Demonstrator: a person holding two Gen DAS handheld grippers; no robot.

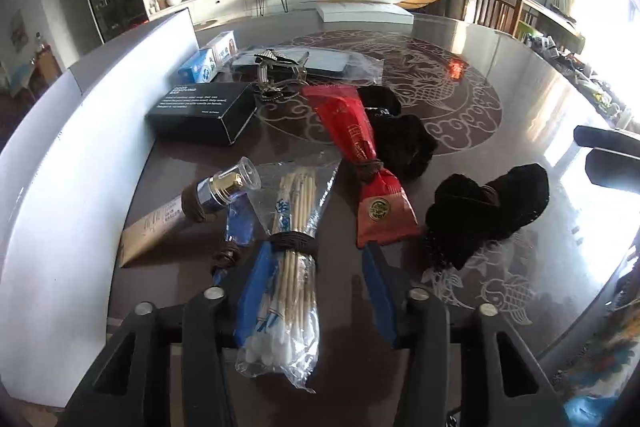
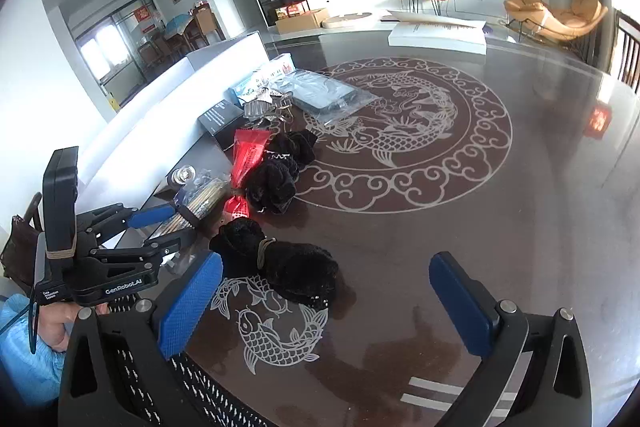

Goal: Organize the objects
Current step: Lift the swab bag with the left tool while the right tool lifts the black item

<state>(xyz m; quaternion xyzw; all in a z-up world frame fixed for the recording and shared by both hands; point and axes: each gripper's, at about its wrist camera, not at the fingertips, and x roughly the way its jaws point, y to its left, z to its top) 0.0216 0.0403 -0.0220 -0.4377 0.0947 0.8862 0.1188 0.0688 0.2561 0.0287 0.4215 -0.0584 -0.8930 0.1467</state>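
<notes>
A clear bag of cotton swabs (image 1: 292,291), bound with a brown hair tie, lies between the blue fingers of my left gripper (image 1: 318,247). In the right wrist view the swab bundle (image 2: 200,203) fills the narrow space between the jaws of the left gripper (image 2: 180,223), so it is shut on the bag. My right gripper (image 2: 324,303) hangs wide open above the table with nothing between its fingers. Just ahead of it lies a black fuzzy bundle (image 2: 296,271) with a tie round its middle. A red packet (image 1: 360,155) tied with a band rests beside black scrunchies (image 1: 404,143).
A tall white box wall (image 1: 80,131) runs along the left. Near it are a clear-capped tube (image 1: 224,187), a black box (image 1: 204,113), blue boxes (image 1: 204,63), hair clips (image 1: 276,75) and a plastic pouch (image 1: 312,63). A flat white box (image 2: 436,37) sits far back. A hand (image 2: 56,323) holds the left gripper.
</notes>
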